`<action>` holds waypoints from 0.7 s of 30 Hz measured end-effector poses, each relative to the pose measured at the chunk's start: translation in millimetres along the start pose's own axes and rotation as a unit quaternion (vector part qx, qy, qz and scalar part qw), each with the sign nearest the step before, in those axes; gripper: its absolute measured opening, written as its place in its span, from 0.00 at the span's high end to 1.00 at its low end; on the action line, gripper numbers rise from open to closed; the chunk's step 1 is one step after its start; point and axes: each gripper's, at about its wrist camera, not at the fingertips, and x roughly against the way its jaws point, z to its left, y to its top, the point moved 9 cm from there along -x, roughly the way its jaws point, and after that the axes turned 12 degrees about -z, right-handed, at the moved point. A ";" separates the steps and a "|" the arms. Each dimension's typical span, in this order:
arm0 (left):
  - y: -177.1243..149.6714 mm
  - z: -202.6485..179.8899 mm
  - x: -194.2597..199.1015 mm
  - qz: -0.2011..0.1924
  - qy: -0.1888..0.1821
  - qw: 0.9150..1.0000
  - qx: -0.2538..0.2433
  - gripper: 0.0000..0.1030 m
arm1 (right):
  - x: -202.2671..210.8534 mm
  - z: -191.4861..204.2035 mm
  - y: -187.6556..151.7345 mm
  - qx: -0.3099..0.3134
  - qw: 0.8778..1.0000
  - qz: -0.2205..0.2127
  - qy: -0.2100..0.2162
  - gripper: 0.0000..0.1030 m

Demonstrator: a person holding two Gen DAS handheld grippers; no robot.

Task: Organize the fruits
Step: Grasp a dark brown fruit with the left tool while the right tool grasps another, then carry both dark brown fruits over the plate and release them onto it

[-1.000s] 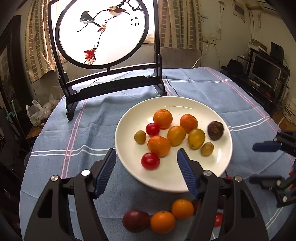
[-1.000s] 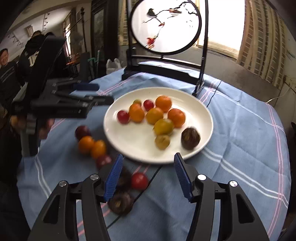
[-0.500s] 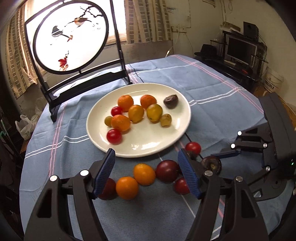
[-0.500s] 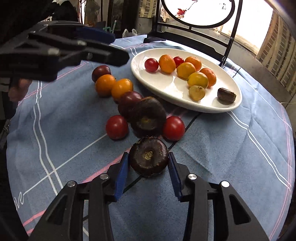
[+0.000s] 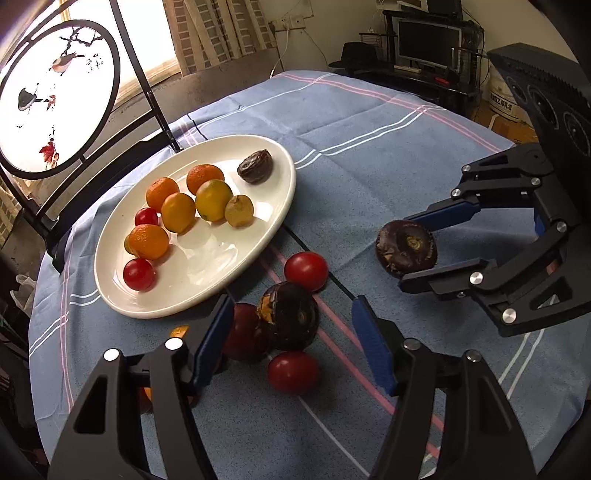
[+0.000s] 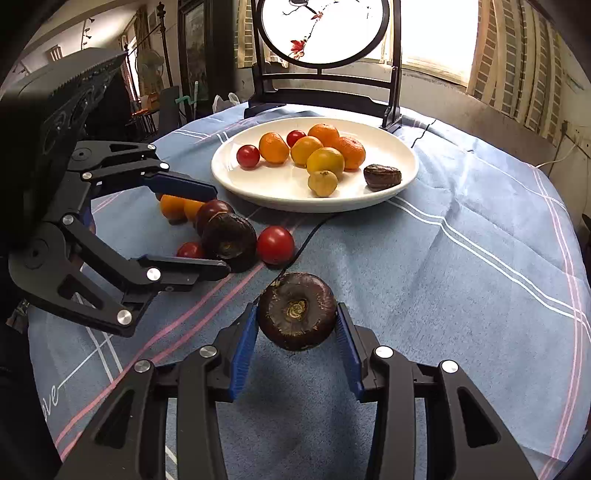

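Observation:
A white plate (image 5: 207,258) (image 6: 280,184) holds several oranges, yellow fruits, two red tomatoes and a wrinkled dark fruit. My right gripper (image 6: 297,314) (image 5: 417,251) is shut on a dark brown round fruit (image 6: 297,310) (image 5: 406,247), its stem scar facing the camera. Loose fruit lies on the blue cloth in front of the plate. There my left gripper (image 5: 291,321) (image 6: 219,229) straddles another dark brown fruit (image 5: 288,317) (image 6: 229,240) and a plum (image 5: 243,332). Its jaws are closing and the pads stand apart from the fruit.
Two red tomatoes (image 5: 306,271) (image 5: 293,371) flank the loose dark fruit, and oranges (image 6: 173,206) lie behind the left fingers. A black-framed round screen (image 5: 55,99) (image 6: 325,33) stands behind the plate. The two grippers are close together.
My right gripper shut on the dark fruit and drew it away from the cluster. My left gripper swung from the plate down to the loose fruits and rolled.

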 end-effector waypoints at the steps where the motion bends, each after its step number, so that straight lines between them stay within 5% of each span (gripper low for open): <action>1: 0.1 1.2 -2.1 0.000 0.002 1.000 0.000 0.39 | 0.2 0.3 -0.3 0.000 1.000 0.000 0.001 0.59; 6: 1.7 -3.4 -6.7 -0.005 -0.008 1.000 -0.022 0.42 | 0.6 5.2 -1.5 0.003 1.000 -0.001 0.007 0.59; 10: 1.0 -19.6 -3.0 -0.003 -0.014 0.997 -0.073 0.76 | 0.3 5.0 -1.3 0.001 1.000 -0.002 0.006 0.59; 21: -8.3 -24.5 -8.0 0.011 -0.041 0.997 -0.057 0.75 | 1.3 3.7 -1.7 -0.001 1.000 -0.004 0.004 0.59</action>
